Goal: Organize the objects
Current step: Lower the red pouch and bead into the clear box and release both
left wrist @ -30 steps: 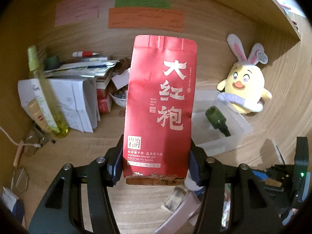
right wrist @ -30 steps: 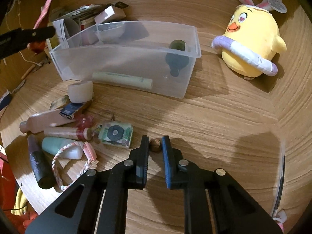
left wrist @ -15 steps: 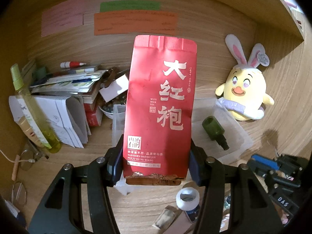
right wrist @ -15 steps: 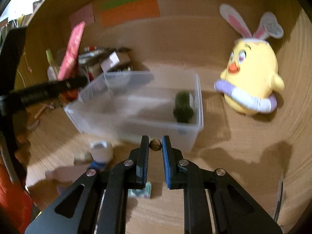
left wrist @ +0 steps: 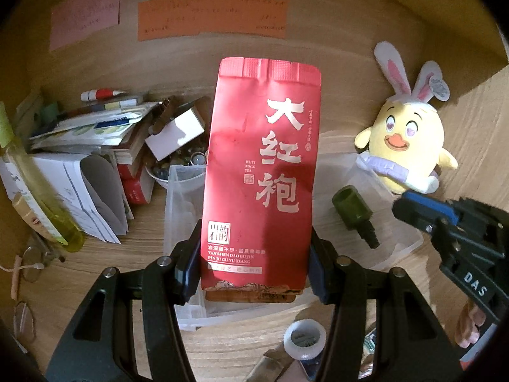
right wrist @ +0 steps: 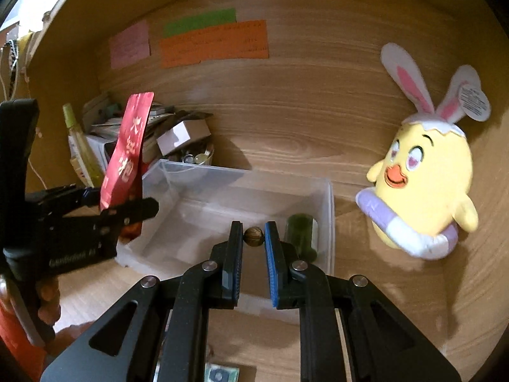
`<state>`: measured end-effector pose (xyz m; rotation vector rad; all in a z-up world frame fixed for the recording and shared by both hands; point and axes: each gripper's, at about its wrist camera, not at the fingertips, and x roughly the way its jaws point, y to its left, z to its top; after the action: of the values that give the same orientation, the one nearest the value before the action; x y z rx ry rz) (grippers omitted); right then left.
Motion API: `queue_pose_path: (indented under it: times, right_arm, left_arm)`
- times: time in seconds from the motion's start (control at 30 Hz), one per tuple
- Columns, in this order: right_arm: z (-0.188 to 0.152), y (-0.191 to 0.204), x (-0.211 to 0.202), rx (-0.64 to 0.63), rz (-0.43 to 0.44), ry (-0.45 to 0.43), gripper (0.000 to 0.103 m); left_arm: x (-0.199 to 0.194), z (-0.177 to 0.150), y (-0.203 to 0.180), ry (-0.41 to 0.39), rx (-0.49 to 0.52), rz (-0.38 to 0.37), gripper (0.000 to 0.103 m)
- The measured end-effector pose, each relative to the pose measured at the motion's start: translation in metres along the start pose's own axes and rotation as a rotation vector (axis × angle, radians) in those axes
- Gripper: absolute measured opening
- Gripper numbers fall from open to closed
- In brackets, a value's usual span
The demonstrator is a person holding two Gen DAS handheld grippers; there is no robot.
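A: What's changed?

B: I've lifted my right gripper off the desk; its fingers pinch the brown bead, now over the clear bin; release comes next, I judge.

A: Left?

B: My left gripper clamps the red tea pouch upright at the bin's left end.

The tea pouch at centre frame is red with pale cream characters. At right, the plush chick is yellow with white-and-pink rabbit ears and a lilac ring. On the wood-grain back wall, upper left, hang pink, green and orange notes. The small bottle in the clear bin is dark green.
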<state>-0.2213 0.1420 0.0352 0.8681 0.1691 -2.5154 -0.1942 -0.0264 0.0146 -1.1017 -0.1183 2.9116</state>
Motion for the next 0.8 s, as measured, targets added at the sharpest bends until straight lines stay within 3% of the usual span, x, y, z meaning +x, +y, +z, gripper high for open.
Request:
queue_pose_path:
  times: [0.43, 0.8]
  right_arm:
    - [-0.006, -0.008, 0.058, 0.027, 0.009, 0.128, 0.012]
    - [-0.012, -0.003, 0.076, 0.002, 0.005, 0.184, 0.012]
  left_arm:
    - [0.038, -0.001, 0.010, 0.096, -0.022, -0.004, 0.055]
    - [0.053, -0.004, 0.002, 0.138, 0.002, 0.018, 0.056]
